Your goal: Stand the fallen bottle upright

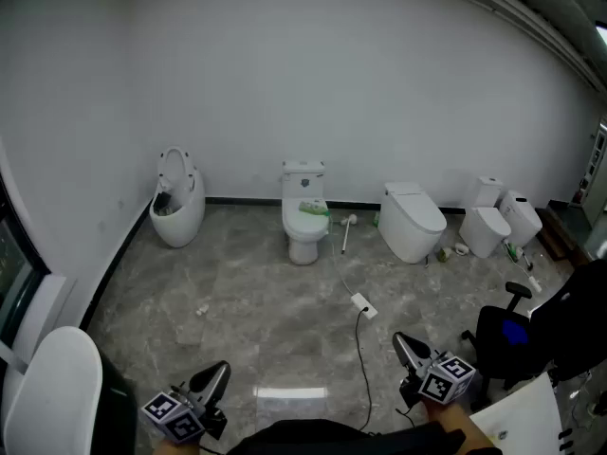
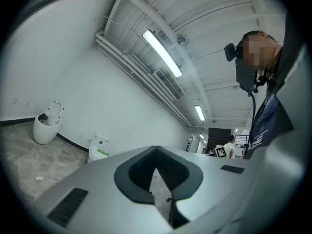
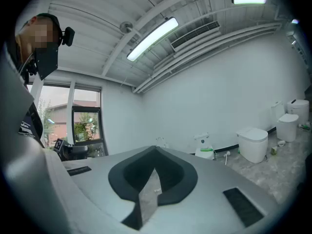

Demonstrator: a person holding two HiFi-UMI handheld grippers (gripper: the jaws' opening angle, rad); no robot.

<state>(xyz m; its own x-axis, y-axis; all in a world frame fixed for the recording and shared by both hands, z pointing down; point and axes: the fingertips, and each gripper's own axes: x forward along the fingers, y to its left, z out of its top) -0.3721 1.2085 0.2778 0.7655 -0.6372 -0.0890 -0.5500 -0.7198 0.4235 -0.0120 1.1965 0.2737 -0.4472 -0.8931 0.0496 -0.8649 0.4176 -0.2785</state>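
A green bottle (image 1: 314, 209) lies on its side on the closed lid of the middle white toilet (image 1: 303, 237), far across the room by the back wall. It also shows small in the left gripper view as the green bottle (image 2: 100, 152) and in the right gripper view as the green bottle (image 3: 206, 150). My left gripper (image 1: 214, 376) and my right gripper (image 1: 405, 346) are held low at the near edge, far from the bottle. The left gripper (image 2: 156, 150) and the right gripper (image 3: 155, 149) both have their jaws together with nothing between them.
Along the back wall stand an egg-shaped toilet (image 1: 176, 207), a toilet (image 1: 413, 221) right of the middle one and two more (image 1: 486, 227). A toilet brush (image 1: 347, 230), a small green item (image 1: 442, 253) and a power strip with cable (image 1: 363, 304) lie on the floor. An office chair (image 1: 507, 335) stands near right.
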